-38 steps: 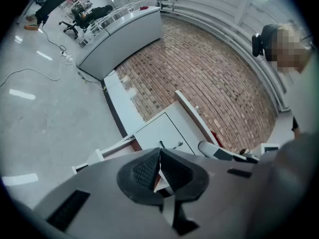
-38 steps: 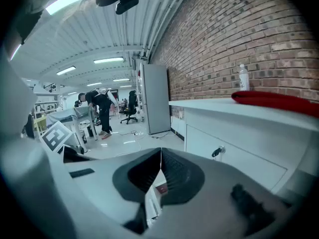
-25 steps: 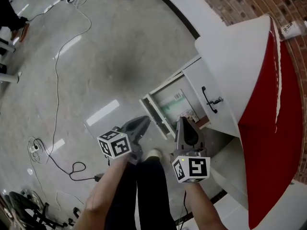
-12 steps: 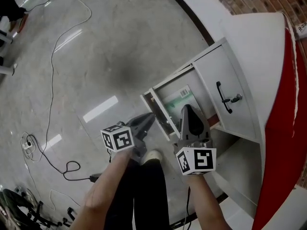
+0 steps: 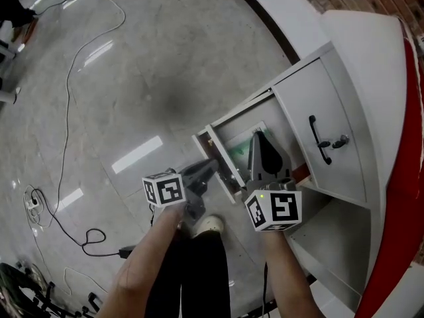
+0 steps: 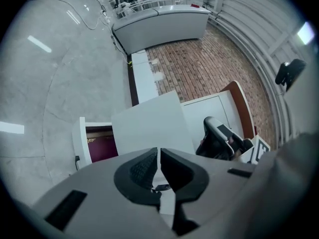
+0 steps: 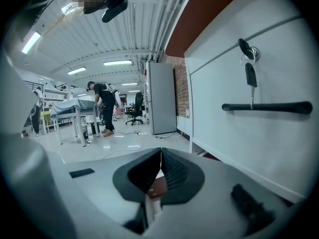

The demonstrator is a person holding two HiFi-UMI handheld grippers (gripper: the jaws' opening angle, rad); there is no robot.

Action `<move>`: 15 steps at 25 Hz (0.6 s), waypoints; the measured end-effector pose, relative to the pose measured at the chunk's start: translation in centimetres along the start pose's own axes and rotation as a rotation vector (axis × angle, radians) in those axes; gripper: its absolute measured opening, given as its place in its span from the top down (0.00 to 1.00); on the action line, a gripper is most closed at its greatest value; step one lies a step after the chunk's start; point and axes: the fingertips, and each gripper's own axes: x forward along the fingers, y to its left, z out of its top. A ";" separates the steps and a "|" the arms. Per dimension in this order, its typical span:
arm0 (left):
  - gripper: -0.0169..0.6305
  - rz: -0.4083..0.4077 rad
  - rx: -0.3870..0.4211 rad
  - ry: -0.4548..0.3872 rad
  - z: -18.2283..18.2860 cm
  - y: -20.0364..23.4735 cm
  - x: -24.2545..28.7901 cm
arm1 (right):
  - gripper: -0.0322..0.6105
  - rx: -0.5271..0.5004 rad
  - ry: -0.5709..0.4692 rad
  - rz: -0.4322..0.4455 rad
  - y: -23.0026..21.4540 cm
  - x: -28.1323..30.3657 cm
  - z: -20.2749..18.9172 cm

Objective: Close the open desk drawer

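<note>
Head view: white desk pedestal point(image 5: 344, 111) with red-edged top, standing on a grey polished floor point(image 5: 132, 78) strewn with black and white cables point(image 5: 66, 111). The open white desk drawer point(image 5: 207, 141) is pulled out from the pedestal's lower part, beside the closed drawer front that carries a black bar handle point(image 5: 320, 140) and a keyed lock point(image 5: 342, 140); green-printed paper point(image 5: 240, 148) lies inside it. The left gripper point(image 5: 212, 165), grey with a marker cube, points at the outer face of the drawer's front panel; contact cannot be told. The right gripper point(image 5: 260, 138), same build, hangs over the drawer's open interior. A light shoe point(image 5: 209, 225) shows between the forearms. Left gripper view: jaws clenched tip to tip with nothing between them at the left gripper point(image 6: 158, 154); the open drawer point(image 6: 79, 136) lies ahead at left, its inside dark maroon; a plain white panel point(image 6: 149, 126) fills the centre, the right gripper point(image 6: 222, 138) shows at right, and a brick wall point(image 6: 199, 63) stands beyond. Right gripper view: jaws pressed together and empty at the right gripper point(image 7: 160, 169); the closed drawer front's bar handle point(image 7: 266, 106) runs level at right, with a key point(image 7: 250, 76) hanging from the lock point(image 7: 247, 50) above it; a tall grey cabinet point(image 7: 160, 96) and a person point(image 7: 103, 108) beside a table stand far off.
</note>
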 end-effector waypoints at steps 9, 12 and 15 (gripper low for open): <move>0.95 -0.006 -0.016 0.086 -3.3 1.9 2.0 | 0.93 -0.005 -0.012 0.042 -0.1 2.5 -0.7; 0.95 -0.022 -0.027 0.081 -3.2 2.0 2.3 | 0.93 0.002 -0.026 0.048 -0.2 2.4 -0.8; 0.95 -0.050 -0.055 0.082 -3.3 2.2 2.0 | 0.93 0.000 -0.023 0.046 -0.2 2.4 -0.7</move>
